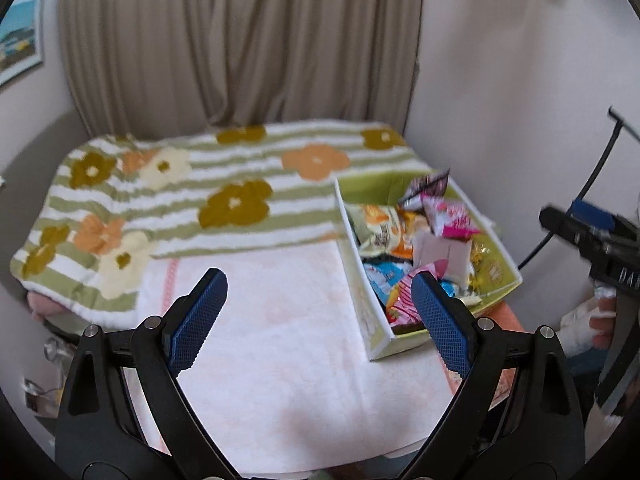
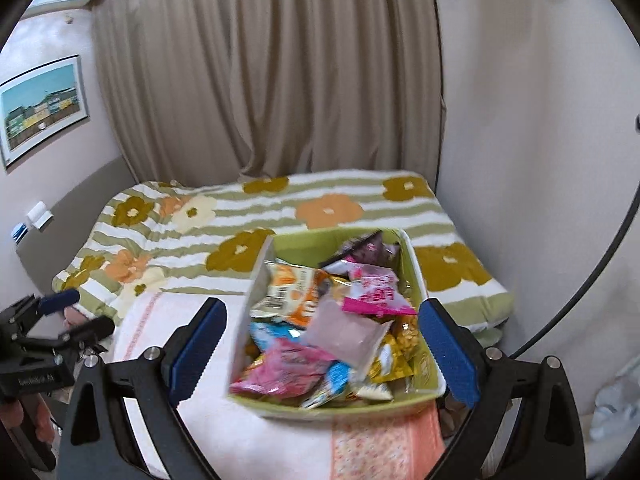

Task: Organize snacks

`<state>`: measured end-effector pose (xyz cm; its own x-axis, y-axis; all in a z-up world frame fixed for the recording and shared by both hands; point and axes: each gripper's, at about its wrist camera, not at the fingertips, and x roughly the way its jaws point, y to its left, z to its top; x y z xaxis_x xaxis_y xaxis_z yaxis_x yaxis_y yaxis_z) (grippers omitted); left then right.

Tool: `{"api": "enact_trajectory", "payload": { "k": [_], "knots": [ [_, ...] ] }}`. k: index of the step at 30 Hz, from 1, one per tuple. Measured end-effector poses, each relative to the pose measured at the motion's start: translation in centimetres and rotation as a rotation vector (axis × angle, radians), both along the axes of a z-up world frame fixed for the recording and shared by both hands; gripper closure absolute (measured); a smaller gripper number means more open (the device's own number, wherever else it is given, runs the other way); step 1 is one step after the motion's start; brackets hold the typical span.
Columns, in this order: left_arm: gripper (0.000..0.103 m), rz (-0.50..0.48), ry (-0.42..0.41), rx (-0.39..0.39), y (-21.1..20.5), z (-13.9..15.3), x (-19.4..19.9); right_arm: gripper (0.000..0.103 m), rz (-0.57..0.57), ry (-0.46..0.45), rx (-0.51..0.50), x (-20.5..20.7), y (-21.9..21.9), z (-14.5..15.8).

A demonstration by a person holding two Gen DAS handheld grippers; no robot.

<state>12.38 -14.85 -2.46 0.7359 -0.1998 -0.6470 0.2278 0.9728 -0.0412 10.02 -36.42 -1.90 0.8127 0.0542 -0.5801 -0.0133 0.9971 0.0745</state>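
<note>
Snacks (image 2: pixel 320 320) below raised, spread hand-held grippers (image 2: pixel 320 336)

L gripper (image 1: pixel 316 314) + R gripper (image 2: pixel 322 346) wide open, prob. empty

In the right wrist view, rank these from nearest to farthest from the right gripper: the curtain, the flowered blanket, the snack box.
1. Snack box, right ahead of the open right gripper, on the pale towel.
2. Flowered blanket, behind the box.
3. Curtain, on the back wall.
</note>
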Motion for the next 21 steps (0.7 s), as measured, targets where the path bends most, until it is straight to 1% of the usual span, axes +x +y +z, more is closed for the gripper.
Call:
{"api": "enact_trajectory", "payload": {
  "k": [2,4,6,8,14,21],
  "knots": [
    [0.000,0.027,-0.059,-0.004,1.3,1.4,-2.4,0.007,0.001,-0.029,-0.022,-2.0,1.5,0.8],
    [0.000,0.055,-0.115,-0.004,2.6,2.3,-4.8,0.007,-0.001,-0.056,-0.038,-3.9,2.9,1.4],
    [0.000,0.059,-0.138,-0.010,3.5,2.6,-6.5,0.006,-0.004,-0.073,-0.051,-5.6,4.1,1.7],
    [0.000,0.067,-0.150,-0.013,4.4,2.6,-8.3,0.001,-0.015,-0.082,-0.063,-6.9,5.2,1.6],
    [0.000,0.107,-0.186,-0.011,6.5,2.4,-12.0,0.001,-0.026,-0.074,-0.044,-9.3,7.0,0.3],
    [0.000,0.115,-0.211,0.002,7.3,2.5,-13.5,0.001,-0.049,-0.086,-0.037,-10.6,7.6,0.2]
  ]
}}
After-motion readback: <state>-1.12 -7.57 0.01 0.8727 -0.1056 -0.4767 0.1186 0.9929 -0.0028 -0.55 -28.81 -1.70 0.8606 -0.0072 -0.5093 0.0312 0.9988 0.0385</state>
